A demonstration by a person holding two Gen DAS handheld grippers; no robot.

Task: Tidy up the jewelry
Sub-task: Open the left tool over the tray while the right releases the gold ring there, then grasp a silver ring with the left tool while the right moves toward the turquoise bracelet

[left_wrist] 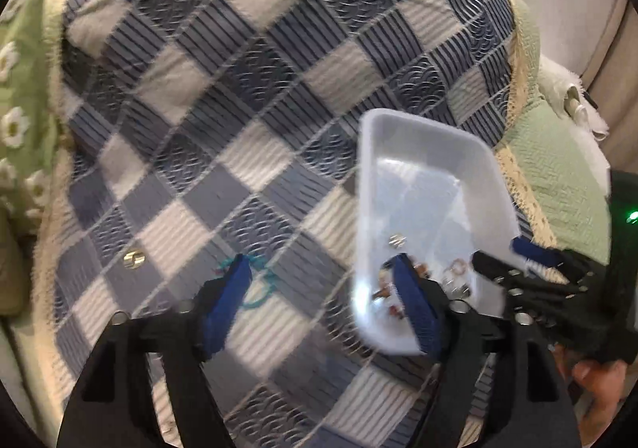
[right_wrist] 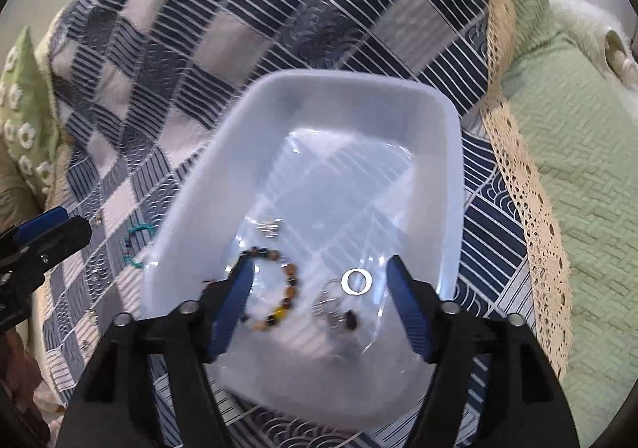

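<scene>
My right gripper (right_wrist: 319, 284) hangs over the translucent white tray (right_wrist: 239, 153), its blue-padded jaws spread wide with nothing pinched between them. Directly under it, on the tray floor, the beaded bracelet (right_wrist: 279, 288) of brown, black and yellow beads lies just inside my left-hand finger, partly hidden behind that pad. A plain silver ring (right_wrist: 356, 280) lies nearer my right-hand finger, apart from the pad. Below the ring, between the fingers, there is a small blurred tangle of silvery pieces with a dark bead (right_wrist: 335, 314); I cannot tell what each one is. A little silver piece (right_wrist: 271, 226) lies ahead of the fingertips, further into the tray.

My left gripper (left_wrist: 323, 268) is also open wide and empty. Its right-hand finger overlaps the near corner of the tray; its left-hand finger stands over the blue-and-white checked quilt (left_wrist: 239, 89). A teal cord bracelet (left_wrist: 259, 280) lies on the quilt just inside that left-hand finger, partly covered by it. A small gold piece (left_wrist: 133, 258) lies on the quilt well outside the fingers, off to the left.
</scene>
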